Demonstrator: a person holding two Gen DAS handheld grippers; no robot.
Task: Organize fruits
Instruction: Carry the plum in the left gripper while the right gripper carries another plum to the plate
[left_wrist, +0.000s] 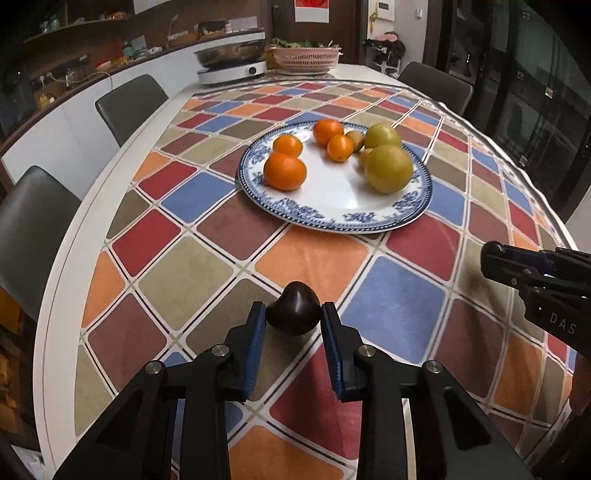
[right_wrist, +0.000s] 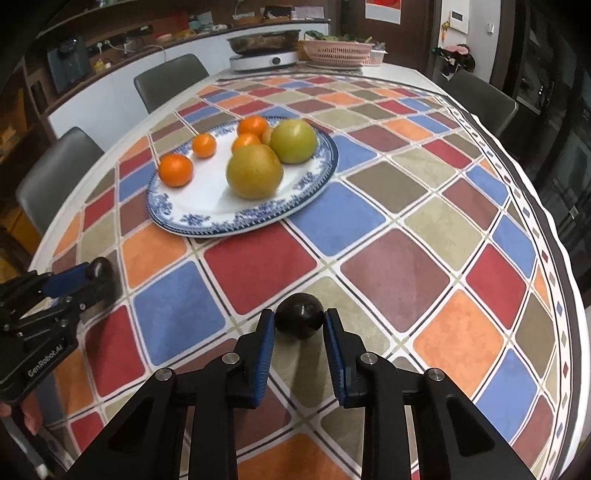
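Note:
A blue-and-white plate (left_wrist: 343, 218) (right_wrist: 207, 221) on the checked tablecloth holds several oranges (left_wrist: 284, 170) (right_wrist: 176, 169), two yellow-green fruits (left_wrist: 388, 168) (right_wrist: 254, 170) and small brownish fruits. My left gripper (left_wrist: 293, 317) is shut on a dark round fruit (left_wrist: 293, 312) just over the cloth, near the table's front. It also shows in the right wrist view (right_wrist: 98, 269). My right gripper (right_wrist: 300, 319) is shut on a second dark round fruit (right_wrist: 300, 320). The right gripper also shows at the right edge of the left wrist view (left_wrist: 495, 258).
An induction cooker with a pan (left_wrist: 232, 61) (right_wrist: 264, 51) and a pink basket (left_wrist: 304, 57) (right_wrist: 338, 50) stand at the table's far end. Grey chairs (left_wrist: 129, 103) (right_wrist: 170, 81) line the left side, another (left_wrist: 436, 79) sits far right.

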